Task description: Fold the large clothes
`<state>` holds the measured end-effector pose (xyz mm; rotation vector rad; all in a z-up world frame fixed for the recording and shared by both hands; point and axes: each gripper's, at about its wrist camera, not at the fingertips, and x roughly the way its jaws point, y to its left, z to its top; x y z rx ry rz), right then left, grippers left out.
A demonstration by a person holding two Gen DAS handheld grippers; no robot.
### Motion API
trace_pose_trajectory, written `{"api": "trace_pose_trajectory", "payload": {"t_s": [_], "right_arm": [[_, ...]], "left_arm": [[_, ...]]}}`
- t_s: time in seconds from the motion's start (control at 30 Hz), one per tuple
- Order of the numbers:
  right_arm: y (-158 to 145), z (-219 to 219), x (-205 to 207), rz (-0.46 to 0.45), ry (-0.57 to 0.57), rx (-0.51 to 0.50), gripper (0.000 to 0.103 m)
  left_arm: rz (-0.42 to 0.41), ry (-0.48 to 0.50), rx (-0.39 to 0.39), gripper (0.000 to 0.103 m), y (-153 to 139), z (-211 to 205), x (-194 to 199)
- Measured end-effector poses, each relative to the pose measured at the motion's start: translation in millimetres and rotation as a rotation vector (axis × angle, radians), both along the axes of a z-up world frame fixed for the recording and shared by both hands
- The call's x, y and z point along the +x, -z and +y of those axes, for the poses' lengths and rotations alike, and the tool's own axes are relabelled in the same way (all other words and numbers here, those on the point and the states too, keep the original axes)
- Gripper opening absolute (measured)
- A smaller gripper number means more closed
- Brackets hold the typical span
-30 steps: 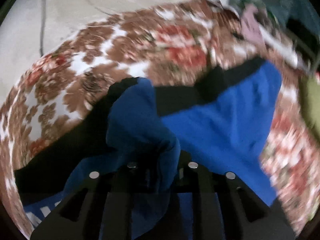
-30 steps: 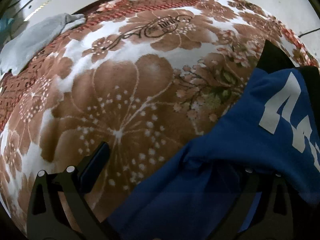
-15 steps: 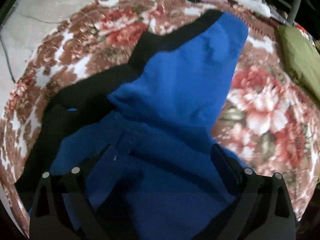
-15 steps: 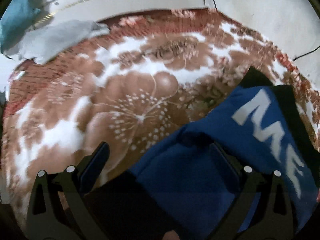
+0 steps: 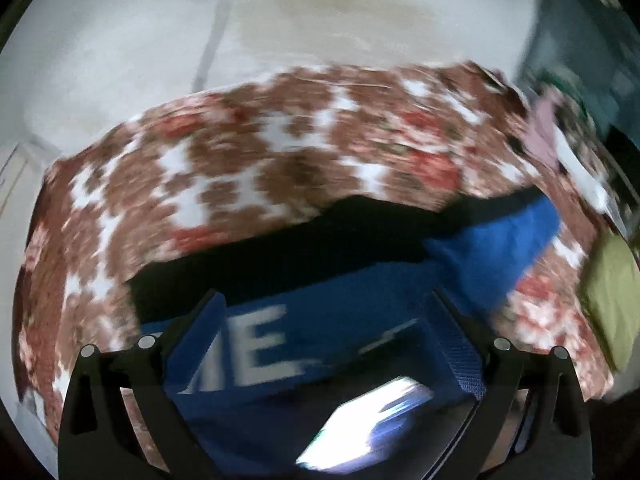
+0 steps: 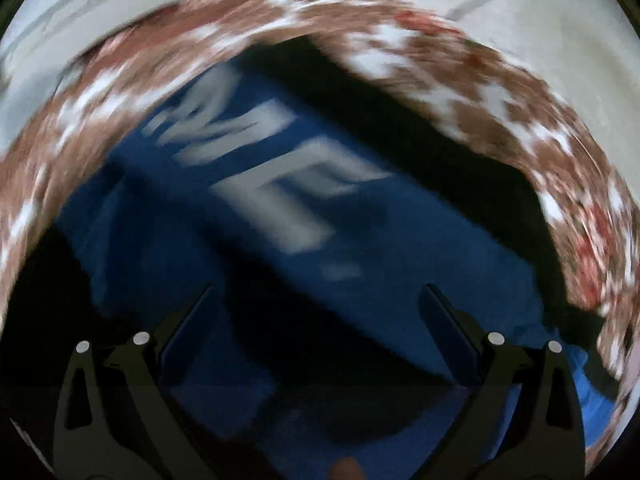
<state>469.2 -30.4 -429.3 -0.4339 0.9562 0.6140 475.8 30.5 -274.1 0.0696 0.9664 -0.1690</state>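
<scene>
Through your left wrist camera, a floral blanket (image 5: 248, 168) in brown, white and red is covering the surface, with a pale wall (image 5: 120, 40) rising behind it toward 12 o'clock. At 3 o'clock an olive-green cloth (image 5: 608, 292) is lying on the blanket's edge, and at 2 o'clock a pinkish garment (image 5: 544, 132) is smearing into a dark teal corner. Everything is streaking with motion blur, and a bright patch at 6 o'clock is too washed out to name. Your left gripper (image 5: 326, 304) is standing wide, its jaws having just been opening, with nothing pressed between them. The blue and black sweatshirt (image 5: 492, 252) is lying flat on the blanket beneath and beyond the fingers, its white letters showing between them, its black band running from 9 to 2 o'clock.

Through your right wrist camera, the same floral blanket (image 6: 500, 92) is arcing from 9 over 12 to 3 o'clock, pale wall (image 6: 560, 20) beyond it. Blur is again smudging the pattern, and the lower part of the view is sinking into shadow. Your right gripper (image 6: 320, 292) is also spread wide, empty. The sweatshirt (image 6: 420, 248) is filling the centre under the fingers, white lettering toward 11 o'clock, black band toward 1 o'clock; whether the fingertips are touching it you cannot tell.
</scene>
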Motion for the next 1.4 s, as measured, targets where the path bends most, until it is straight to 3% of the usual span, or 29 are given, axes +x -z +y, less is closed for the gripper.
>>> {"api": "trace_pose_trajectory", "payload": {"t_s": [0.13,0.2,0.3,0.4,0.5,0.57,0.67,0.8,0.93,1.03,1.2,1.3,1.4], "right_arm": [[-18.4,-57.7,62.0,0.016,0.189,0.117,0.098],[-12.8,-73.8,87.3,0.004,0.240,0.093,0.098],[18.8,-86.9,114.6,0.073,0.262,0.044,0.098],[53.5,-99.1,113.6,0.129,0.289,-0.035,0.098],[64.9,-110.6,93.1,0.077,0.282,-0.075,0.098],[68.2,-114.1,86.6,0.062,0.287,-0.091,0.098],[69.7,-128.0,87.4,0.115,0.360,-0.060,0.098],[65.9,-124.9,87.5,0.106,0.342,-0.079,0.098],[45.5,-120.3,91.8,0.084,0.370,-0.067,0.098],[39.4,-116.5,90.9,0.100,0.370,-0.033,0.098],[66.7,-115.8,89.4,0.156,0.379,-0.049,0.098],[69.6,-116.6,86.2,0.130,0.379,-0.033,0.099],[72.8,-113.5,79.8,0.084,0.371,-0.032,0.099]], "left_arm": [[0.074,-0.142,0.075,0.097,67.1,94.6,12.9],[0.124,-0.177,0.095,0.097,103.6,127.1,19.2],[0.137,-0.166,0.064,0.097,135.0,149.5,25.9],[0.222,-0.120,-0.027,0.097,174.5,158.0,33.2],[0.282,-0.079,-0.069,0.097,210.5,151.2,26.5],[0.280,-0.065,-0.073,0.097,219.9,144.7,20.2],[0.258,-0.038,-0.073,0.098,223.0,135.1,9.6],[0.230,-0.047,-0.108,0.098,208.6,142.5,6.4],[0.145,-0.078,-0.114,0.098,182.3,160.4,12.9],[0.159,-0.098,-0.110,0.098,190.3,167.8,22.0],[0.190,-0.095,0.000,0.098,222.1,152.7,27.3],[0.168,-0.086,0.071,0.098,228.0,144.9,20.3],[0.141,-0.076,0.190,0.098,222.4,130.0,16.9]]}}
